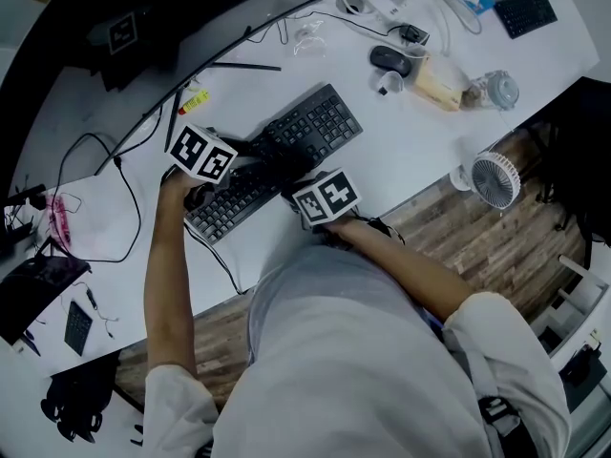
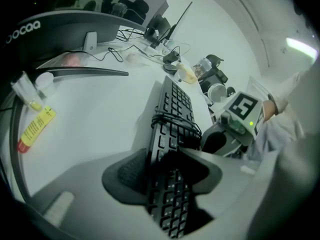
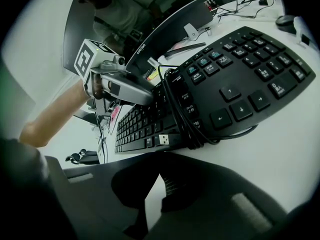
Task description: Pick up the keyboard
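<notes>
Even, cool light from above fills the head view. The white counter [image 1: 420,141] around the keyboard [image 1: 277,156] is bright without burning out, and the shadows beside the keyboard are soft and short. The corners left of the keyboard fall dark. Both gripper views are fisheye, with a black ring at the rim and lines bending away from the keyboard. In the left gripper view a bright strip of light [image 2: 301,46] glares up and right of the keyboard, the cast is greenish, and the nearest keys blur. In the right gripper view the keys are sharp, while the foreground below the keyboard is dim and soft.
</notes>
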Tool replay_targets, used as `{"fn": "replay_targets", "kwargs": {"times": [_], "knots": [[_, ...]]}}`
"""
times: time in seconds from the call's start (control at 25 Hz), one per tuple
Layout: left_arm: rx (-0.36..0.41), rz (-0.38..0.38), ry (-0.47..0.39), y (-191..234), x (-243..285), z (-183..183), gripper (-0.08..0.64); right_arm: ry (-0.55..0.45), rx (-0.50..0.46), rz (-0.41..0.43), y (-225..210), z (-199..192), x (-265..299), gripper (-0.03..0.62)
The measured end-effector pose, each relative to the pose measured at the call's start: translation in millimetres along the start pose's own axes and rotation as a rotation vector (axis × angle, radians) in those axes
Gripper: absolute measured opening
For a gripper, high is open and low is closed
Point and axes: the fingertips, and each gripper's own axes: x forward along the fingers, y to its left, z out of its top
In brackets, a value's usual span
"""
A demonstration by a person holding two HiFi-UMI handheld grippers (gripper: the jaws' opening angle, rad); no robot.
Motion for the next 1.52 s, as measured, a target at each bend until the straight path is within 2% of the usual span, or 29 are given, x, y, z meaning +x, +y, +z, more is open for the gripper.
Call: {"fn": "replay_targets", "kwargs": {"times": [0.24,0.72,0.88,1.08,1.36,1.52], "knots": [[-0.045,-0.04,0.005,-9,-4,-5,0.0,0.006,0.007,0.003,0,-8,-2,-0.002],[-0.022,0.016,-0.086,-12,-7,-2,0.0,0.01,-0.002,0.001,0,-10,-2,-0.002],[-0.038,0.012,-0.088,-13,-10,-2,0.0,0.011,-0.006,0.002,0,-10,-2,-0.002],[-0.056,-0.001,-0.046,-19,-13,-7,0.0,0.016,-0.012,0.01,1,-14,-3,-0.003],[-0.055,-0.003,-0.067,-28,-21,-3,0.0,0.017,-0.014,0.008,1,-14,-3,-0.003],[-0.072,-0.04,-0.084,-36,-30,2,0.0,0.018,-0.017,0.005,0,-14,-3,-0.003]]}}
